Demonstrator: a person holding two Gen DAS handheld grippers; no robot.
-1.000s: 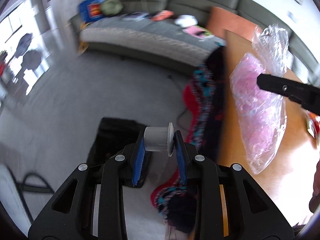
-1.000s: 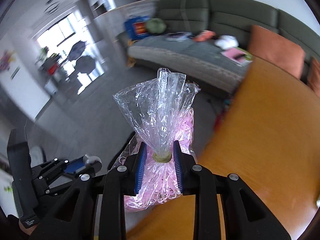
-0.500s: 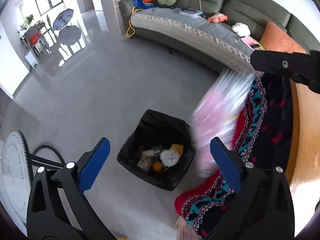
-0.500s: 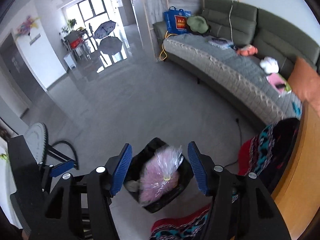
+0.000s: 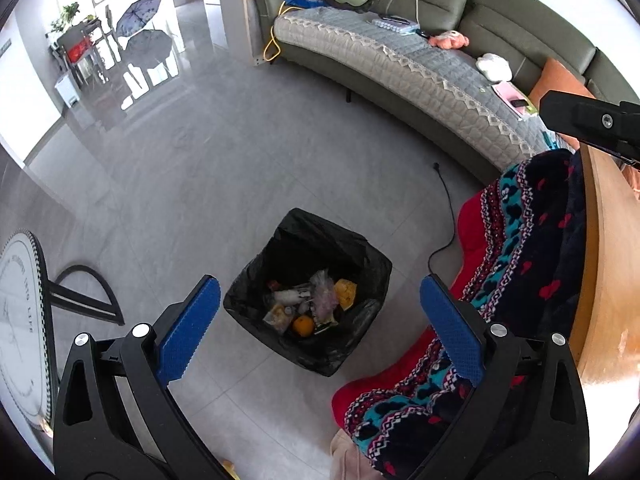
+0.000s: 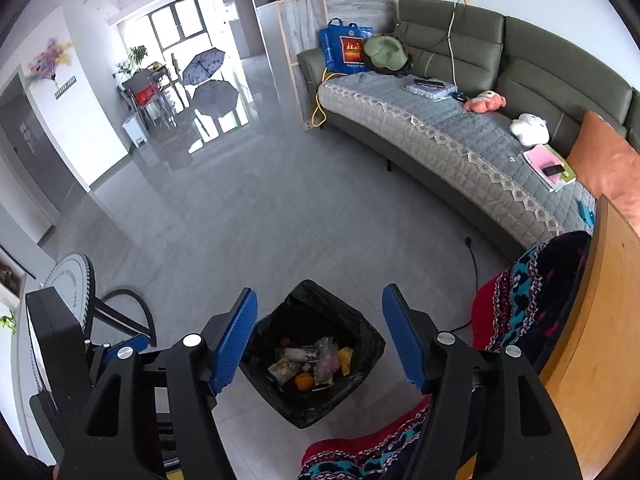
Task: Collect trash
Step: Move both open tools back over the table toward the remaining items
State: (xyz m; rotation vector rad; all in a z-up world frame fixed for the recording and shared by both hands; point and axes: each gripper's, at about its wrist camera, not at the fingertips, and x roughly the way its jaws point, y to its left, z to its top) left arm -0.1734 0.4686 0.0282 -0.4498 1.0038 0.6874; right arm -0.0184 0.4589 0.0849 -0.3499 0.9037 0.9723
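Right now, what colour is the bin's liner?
Black: the liner shows best in the left wrist view.

We look across a glossy grey tiled floor that mirrors daylight from tall windows at the far left. A long olive-green sofa with a grey quilted cover runs along the far right wall. Near right stands a wooden table, a patterned blanket beside it.
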